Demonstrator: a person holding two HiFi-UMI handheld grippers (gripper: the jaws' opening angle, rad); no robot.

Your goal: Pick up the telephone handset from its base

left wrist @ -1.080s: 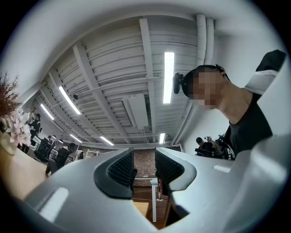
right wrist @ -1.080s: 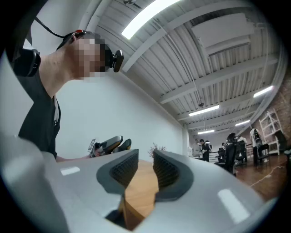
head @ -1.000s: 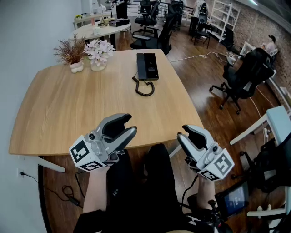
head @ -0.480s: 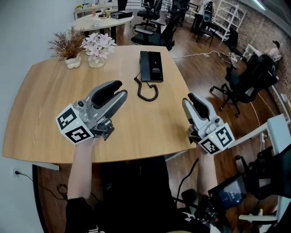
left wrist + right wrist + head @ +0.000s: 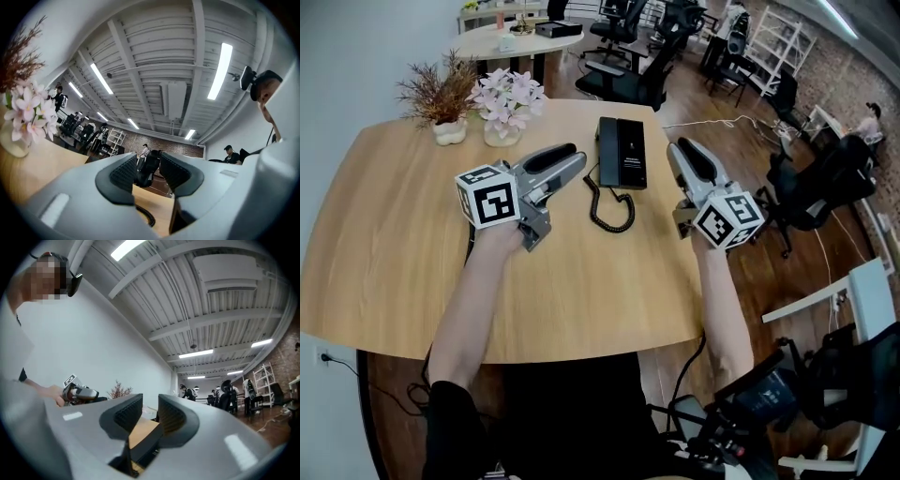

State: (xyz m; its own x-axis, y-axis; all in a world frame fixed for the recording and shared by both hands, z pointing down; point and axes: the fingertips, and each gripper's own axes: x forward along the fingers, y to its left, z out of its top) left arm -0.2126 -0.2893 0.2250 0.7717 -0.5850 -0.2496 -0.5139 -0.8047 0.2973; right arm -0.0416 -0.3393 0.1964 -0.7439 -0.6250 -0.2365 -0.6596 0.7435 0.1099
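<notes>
I count one telephone [image 5: 622,152] on one bench [image 5: 384,244]. Two vases: twig vase [image 5: 450,131], flower vase [image 5: 502,134]. Two grippers: left tongs [image 5: 574,157], right tongs [image 5: 682,152].

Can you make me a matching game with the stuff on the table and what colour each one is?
Things:
1. telephone
2. flowers
3. table
4. pot beside the flowers

Colours:
A. light wood
B. black
C. white
D. pink

Pairs: 1-B, 2-D, 3-A, 4-C
</notes>
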